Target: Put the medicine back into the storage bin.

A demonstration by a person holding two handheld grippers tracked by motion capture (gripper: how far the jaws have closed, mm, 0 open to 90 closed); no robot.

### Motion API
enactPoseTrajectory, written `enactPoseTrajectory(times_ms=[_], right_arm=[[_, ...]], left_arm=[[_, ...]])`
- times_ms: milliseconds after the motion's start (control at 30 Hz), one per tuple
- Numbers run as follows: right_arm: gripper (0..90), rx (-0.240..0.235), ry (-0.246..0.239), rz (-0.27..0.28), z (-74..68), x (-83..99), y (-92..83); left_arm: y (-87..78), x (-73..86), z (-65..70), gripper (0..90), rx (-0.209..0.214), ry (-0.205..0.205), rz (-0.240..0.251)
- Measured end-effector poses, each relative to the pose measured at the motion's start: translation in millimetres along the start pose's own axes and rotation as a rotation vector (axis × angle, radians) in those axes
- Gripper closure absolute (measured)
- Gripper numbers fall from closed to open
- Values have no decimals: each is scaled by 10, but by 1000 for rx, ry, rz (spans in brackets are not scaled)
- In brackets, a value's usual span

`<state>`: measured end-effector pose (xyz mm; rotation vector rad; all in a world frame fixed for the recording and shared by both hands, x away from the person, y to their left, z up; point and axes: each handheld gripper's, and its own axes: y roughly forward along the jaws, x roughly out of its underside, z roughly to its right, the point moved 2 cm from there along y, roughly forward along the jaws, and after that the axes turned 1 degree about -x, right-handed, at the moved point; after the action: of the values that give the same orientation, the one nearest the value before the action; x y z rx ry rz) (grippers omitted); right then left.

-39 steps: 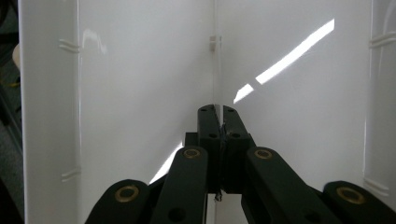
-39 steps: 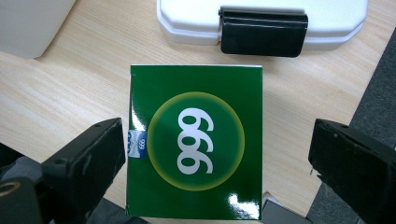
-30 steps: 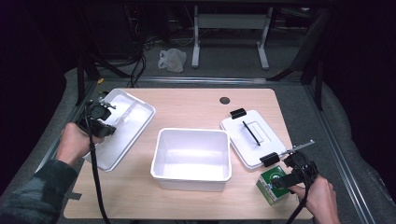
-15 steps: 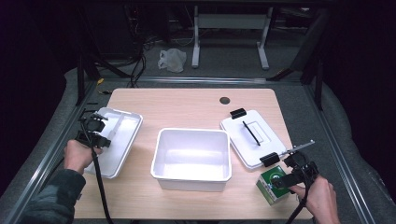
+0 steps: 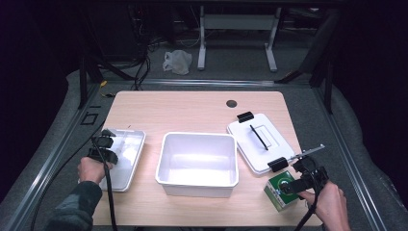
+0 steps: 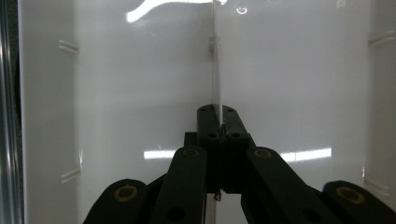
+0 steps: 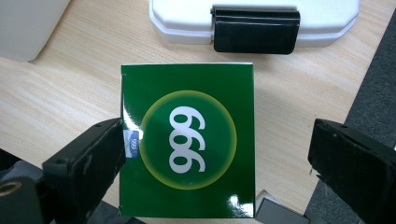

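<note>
The left gripper (image 5: 105, 149) sits at the left edge of the worktop (image 5: 192, 108), its fingers (image 6: 208, 123) pressed together on the thin rim of a white tray (image 5: 126, 161); in the left gripper view that edge runs straight up between the closed tips, with the tray's glossy white floor on both sides. The tray lies just left of the deep white tub (image 5: 198, 163) at the middle of the worktop. The right gripper (image 5: 302, 180) rests at the near right corner with its fingers (image 7: 88, 158) spread wide around a green box (image 7: 187, 140) marked "999"; one finger is at the box's side, the other stands apart. A white lid (image 5: 260, 142) with black clips lies just beyond the box.
</note>
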<state>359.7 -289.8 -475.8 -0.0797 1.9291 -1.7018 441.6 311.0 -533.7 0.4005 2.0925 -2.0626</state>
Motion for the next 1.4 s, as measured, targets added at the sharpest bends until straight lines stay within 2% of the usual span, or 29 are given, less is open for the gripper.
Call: enactPoseTrajectory(times_ms=[200,467,600,633,700,733,767,800,833,867,900,933,1033,1133,1233,1400], right_arm=[[39,3,0,0,0,0,4],[41,1,0,-1,2,3,5],[40,1,2,0,3,5,0],[40,1,2,0,3,5,0],[39,1,3,0,5,5,-1],[39,-1,2,-1,4,5,-1],[39,-1,2,-1,4,5,-1],[38,0,2,-1,3,5,-3],[38,0,2,-1,3,5,-3],[36,-1,3,-2,4,5,-5],[35,0,3,-1,5,4,-9],[9,3,4,-1,6,3,-16],[0,2,6,3,10,1,-23],[0,-2,6,6,8,1,-41],[0,-8,-1,-11,-12,-1,-19],[0,-21,-4,-44,-48,-1,66]], left_arm=[[132,20,48,889,-26,1,-12],[160,10,81,867,-55,22,-3],[144,11,85,607,-68,26,-3],[125,12,87,607,-68,28,0],[68,16,86,463,-70,42,13],[34,23,83,326,-71,55,13],[-5,34,78,326,-76,63,24],[-51,53,73,229,-77,67,35],[-97,75,63,229,-67,73,28],[-160,110,63,154,-51,72,31],[-201,131,60,134,-56,80,41],[-285,188,50,55,-34,78,43],[-367,258,44,0,-40,79,70],[-479,382,66,0,-20,99,92],[-562,494,105,0,-19,123,119],[-553,560,121,0,-23,129,108]])
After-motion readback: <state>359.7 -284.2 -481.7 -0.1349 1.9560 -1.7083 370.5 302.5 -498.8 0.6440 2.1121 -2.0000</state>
